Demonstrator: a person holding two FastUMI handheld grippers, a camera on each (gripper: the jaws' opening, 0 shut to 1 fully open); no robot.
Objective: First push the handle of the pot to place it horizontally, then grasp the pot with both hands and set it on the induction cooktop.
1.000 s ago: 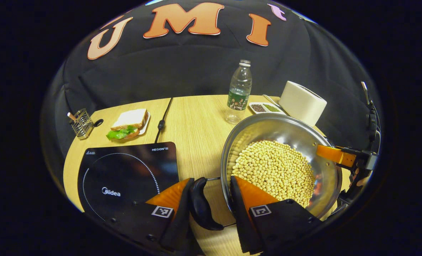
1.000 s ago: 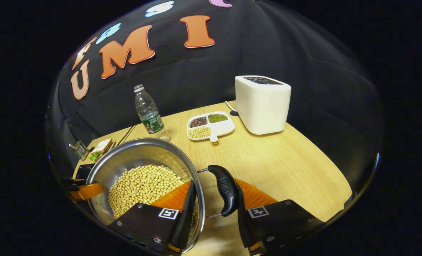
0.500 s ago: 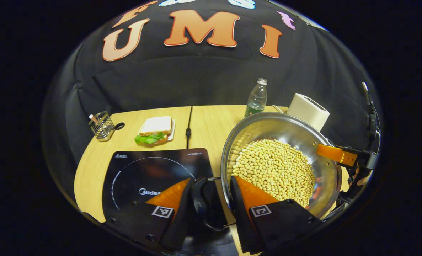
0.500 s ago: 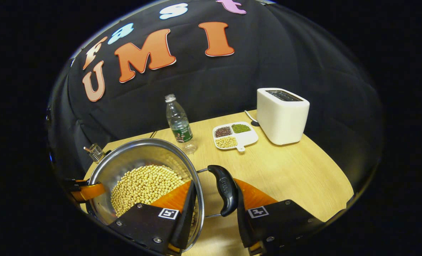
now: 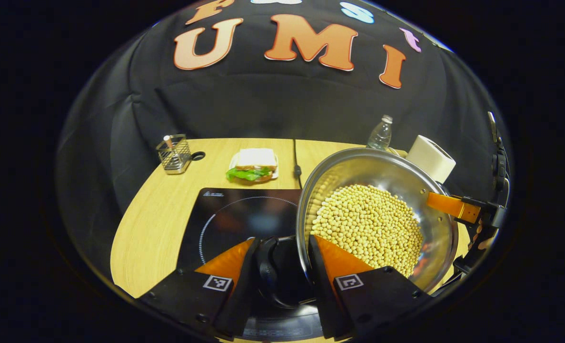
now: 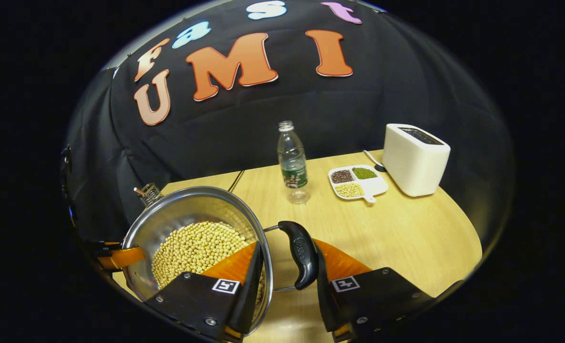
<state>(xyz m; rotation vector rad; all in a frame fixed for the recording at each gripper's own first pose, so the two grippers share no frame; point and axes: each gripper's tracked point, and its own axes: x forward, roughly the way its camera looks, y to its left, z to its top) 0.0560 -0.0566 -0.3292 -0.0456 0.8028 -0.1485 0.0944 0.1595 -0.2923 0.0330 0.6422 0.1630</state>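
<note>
The steel pot [image 5: 377, 214], filled with soybeans [image 5: 368, 228], is seen held clear of the wooden table [image 6: 396, 233] by both side handles, so the handle-levelling step and the two-handed grasp are judged complete. In the left gripper view the left gripper [image 5: 282, 271] is pinched across the pot wall and its black left handle [image 5: 265, 271], one finger inside the rim and one outside the handle; in the right gripper view the right gripper [image 6: 287, 267] is clamped likewise on the black right handle [image 6: 301, 255]. The pot hangs at the right edge of the induction cooktop [image 5: 234, 219], its left handle already above the glass — it is not yet centred on the marked ring, nor lowered. What is left, by judgement, is a further shift across the cooktop, a level set-down and release; the load of beans calls for the pot to be kept flat. The table surface is otherwise orderly: a wire caddy [image 5: 173, 153], a sandwich [image 5: 253, 164] on its plate, a power cord [image 5: 295, 159], a water bottle [image 6: 292, 164], a divided dish of beans [image 6: 356, 181] and a white toaster [image 6: 415, 159] are noted along the far side, all well apart from the cooktop.
</note>
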